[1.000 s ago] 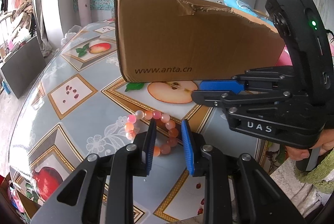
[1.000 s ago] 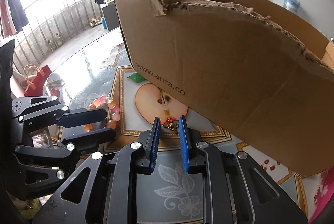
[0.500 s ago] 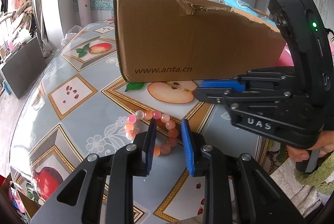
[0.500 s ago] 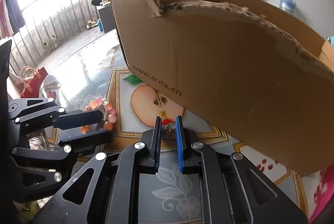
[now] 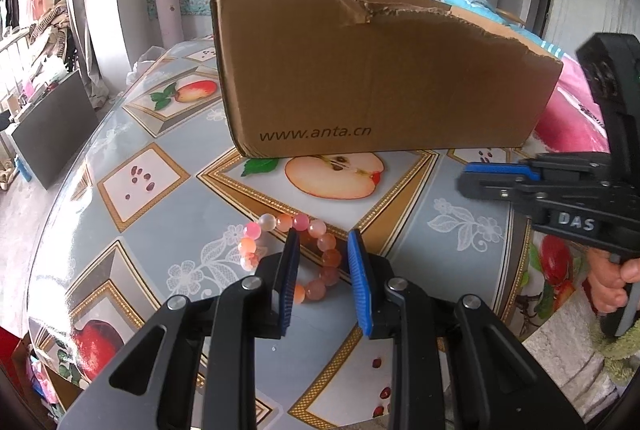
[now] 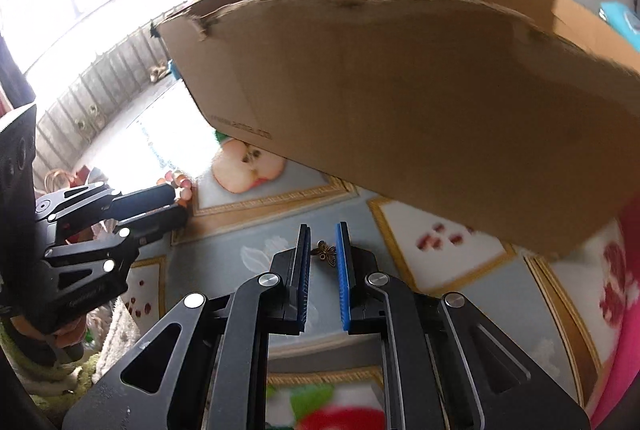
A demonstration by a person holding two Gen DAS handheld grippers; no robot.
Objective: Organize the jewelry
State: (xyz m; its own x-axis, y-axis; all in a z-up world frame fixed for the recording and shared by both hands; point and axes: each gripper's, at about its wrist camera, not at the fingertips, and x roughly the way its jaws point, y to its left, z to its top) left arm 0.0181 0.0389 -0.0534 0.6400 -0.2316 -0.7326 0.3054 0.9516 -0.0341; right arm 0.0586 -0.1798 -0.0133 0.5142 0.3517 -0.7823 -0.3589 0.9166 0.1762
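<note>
Right gripper (image 6: 323,250) clenched on a small butterfly charm (image 6: 325,253), lifted beside the box (image 6: 400,101). Thin pinch: a tilt over the torn rim could drop it outside. Left gripper (image 5: 323,262) part open, nothing held, straddling the bracelet (image 5: 304,254). Surface (image 5: 160,230): glossy fruit-print cloth. Cluttered room, floral curtain behind.

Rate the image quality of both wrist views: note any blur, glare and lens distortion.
Left wrist view: sharp; the print on the cardboard box is readable and the bead bracelet crisp; fisheye bends the table edge. Right wrist view: motion-blurred box and tablecloth, window glare washes out the tabletop at upper left, yet the small butterfly charm between the tongs stays fairly clear.
</note>
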